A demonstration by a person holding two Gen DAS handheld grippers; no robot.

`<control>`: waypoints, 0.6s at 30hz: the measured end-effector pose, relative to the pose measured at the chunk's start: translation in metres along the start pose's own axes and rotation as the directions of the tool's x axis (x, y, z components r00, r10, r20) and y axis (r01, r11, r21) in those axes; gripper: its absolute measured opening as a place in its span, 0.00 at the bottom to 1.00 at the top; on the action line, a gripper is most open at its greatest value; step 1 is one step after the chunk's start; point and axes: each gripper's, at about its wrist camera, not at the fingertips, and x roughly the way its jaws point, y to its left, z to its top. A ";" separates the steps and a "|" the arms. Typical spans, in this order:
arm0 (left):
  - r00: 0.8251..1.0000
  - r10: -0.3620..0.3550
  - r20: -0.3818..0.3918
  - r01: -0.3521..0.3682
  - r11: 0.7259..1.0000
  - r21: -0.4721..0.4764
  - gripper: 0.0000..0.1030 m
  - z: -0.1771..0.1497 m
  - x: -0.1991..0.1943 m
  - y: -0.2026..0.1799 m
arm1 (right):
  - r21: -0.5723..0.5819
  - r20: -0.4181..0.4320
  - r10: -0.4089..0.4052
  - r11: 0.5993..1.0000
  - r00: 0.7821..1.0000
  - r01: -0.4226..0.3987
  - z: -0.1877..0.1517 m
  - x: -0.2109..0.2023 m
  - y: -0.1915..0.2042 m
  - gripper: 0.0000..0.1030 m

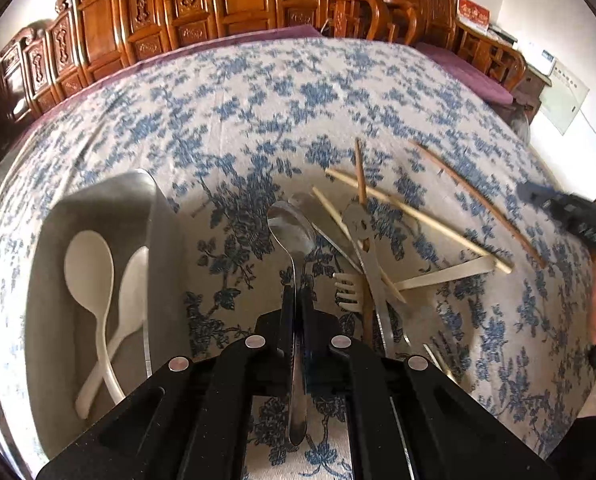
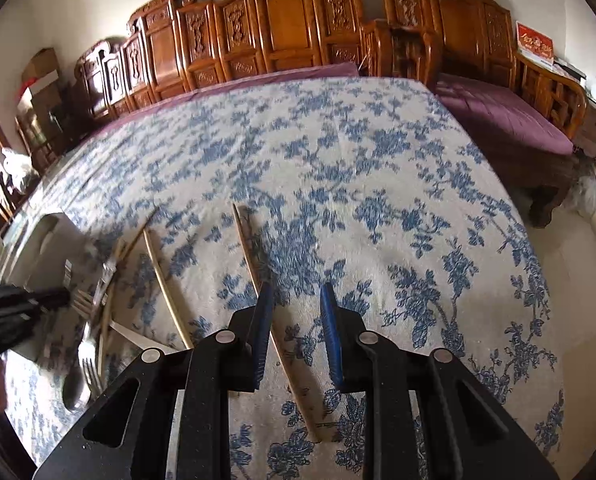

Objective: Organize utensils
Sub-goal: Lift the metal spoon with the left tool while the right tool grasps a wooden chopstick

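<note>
My left gripper is shut on the handle of a metal spoon, bowl pointing away, just above the blue floral tablecloth. To its left a grey tray holds two white plastic spoons. To its right lies a pile: a second metal spoon, a metal fork, a white plastic fork, pale chopsticks and brown chopsticks. My right gripper is open, its fingers either side of a brown chopstick on the cloth. The left gripper shows at the right wrist view's left edge.
The table is covered by the blue floral cloth. Carved wooden chairs and a bench with a purple cushion stand behind it. In the right wrist view, a pale chopstick and forks lie left of my right gripper.
</note>
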 end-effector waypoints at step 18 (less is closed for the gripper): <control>0.995 -0.049 0.088 0.045 0.998 0.046 0.03 -0.008 -0.057 -0.014 | -0.153 -0.086 -0.067 0.987 0.994 0.053 -0.010 0.022 0.030 0.25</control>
